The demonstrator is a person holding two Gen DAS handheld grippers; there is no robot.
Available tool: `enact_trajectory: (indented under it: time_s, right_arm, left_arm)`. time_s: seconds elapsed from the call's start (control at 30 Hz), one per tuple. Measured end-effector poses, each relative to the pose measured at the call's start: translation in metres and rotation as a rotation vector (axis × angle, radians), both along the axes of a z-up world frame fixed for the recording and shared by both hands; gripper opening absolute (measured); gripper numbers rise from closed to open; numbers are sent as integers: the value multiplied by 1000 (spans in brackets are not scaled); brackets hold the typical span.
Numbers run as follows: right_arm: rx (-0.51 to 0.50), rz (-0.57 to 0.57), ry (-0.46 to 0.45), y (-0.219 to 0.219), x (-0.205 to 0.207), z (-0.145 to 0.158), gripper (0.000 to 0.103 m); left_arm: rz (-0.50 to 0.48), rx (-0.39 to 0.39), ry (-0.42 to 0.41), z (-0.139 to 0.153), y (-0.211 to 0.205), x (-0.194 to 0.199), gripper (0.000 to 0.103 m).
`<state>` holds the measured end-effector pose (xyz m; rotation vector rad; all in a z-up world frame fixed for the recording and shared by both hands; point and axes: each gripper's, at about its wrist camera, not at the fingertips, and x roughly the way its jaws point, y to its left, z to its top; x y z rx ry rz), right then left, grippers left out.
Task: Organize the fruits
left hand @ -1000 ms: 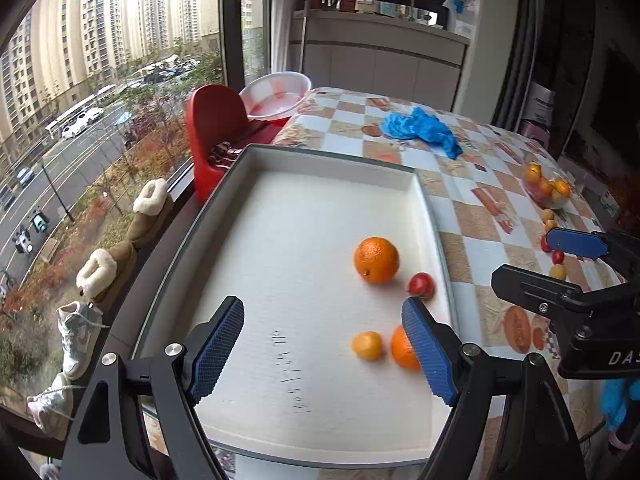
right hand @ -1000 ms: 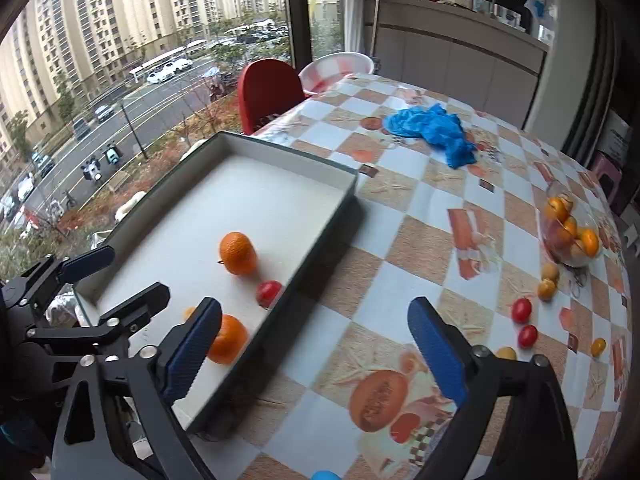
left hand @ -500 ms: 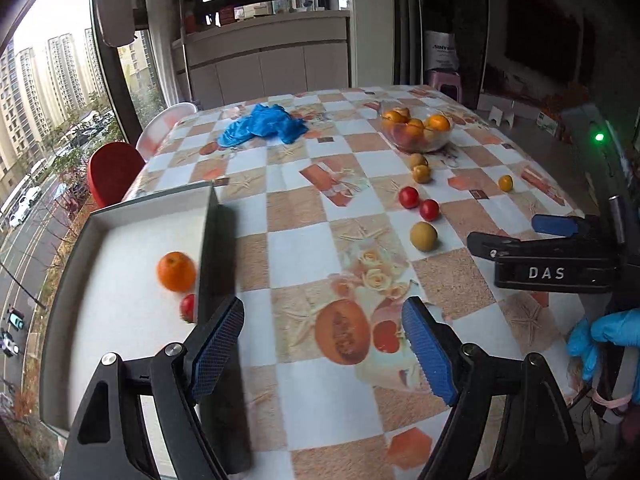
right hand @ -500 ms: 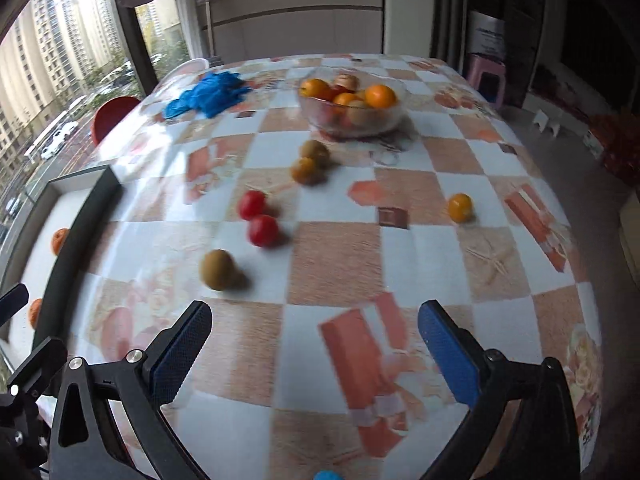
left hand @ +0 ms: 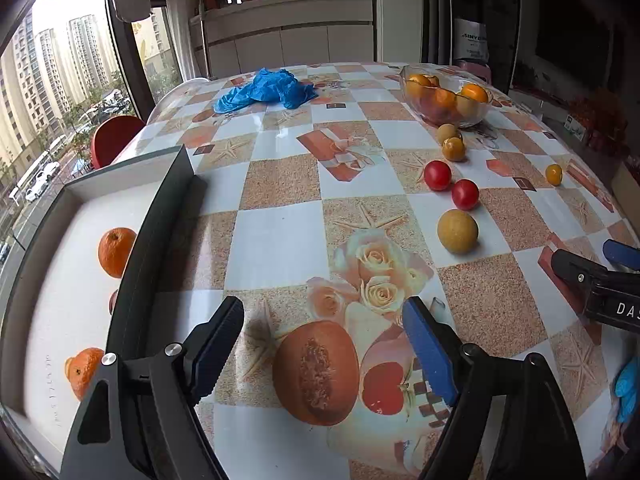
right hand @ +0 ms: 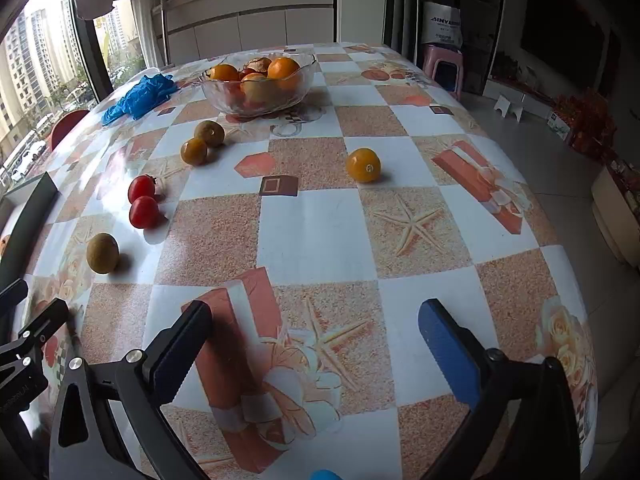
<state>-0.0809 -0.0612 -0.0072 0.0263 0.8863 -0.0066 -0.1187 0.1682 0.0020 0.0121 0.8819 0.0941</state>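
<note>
Loose fruit lies on the patterned table: a yellow-green fruit (left hand: 457,231) (right hand: 102,253), two red tomatoes (left hand: 437,175) (right hand: 143,211), two brownish-orange fruits (left hand: 453,148) (right hand: 194,151) and a small orange one (left hand: 554,174) (right hand: 363,165). A glass bowl (left hand: 476,118) (right hand: 224,98) holds several oranges. The grey-rimmed white tray (left hand: 136,264) at left holds oranges (left hand: 116,251). My left gripper (left hand: 324,348) is open and empty over the table near the tray. My right gripper (right hand: 316,352) is open and empty over the table's near part.
A crumpled blue cloth (left hand: 266,90) (right hand: 138,96) lies at the table's far left. A red chair (left hand: 114,140) stands beyond the tray by the window. The table's right edge drops to the floor, where a pink stool (right hand: 444,70) stands.
Both grippers have swung right, away from the tray and toward the loose fruit and bowl. Both stay open and empty.
</note>
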Motion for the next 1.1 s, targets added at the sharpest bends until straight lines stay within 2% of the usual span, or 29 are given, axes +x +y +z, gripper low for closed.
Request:
enact_trajectory:
  time_s: [0.1,0.13,0.17,1.1]
  right_arm:
    - [-5,0,2,0,0,0,103]
    - [-5,0,1,0,0,-1,103]
    - [-4,0,1,0,0,0,103]
    - [-6,2,-10,1,-4,-2,103]
  left_arm:
    - [4,-29,6,-1,4,0,85]
    - [16,-38,20,-3,6,2,100]
    - [28,-57,45,-6,9,5,103]
    - [25,-61,43,-7,9,5,103]
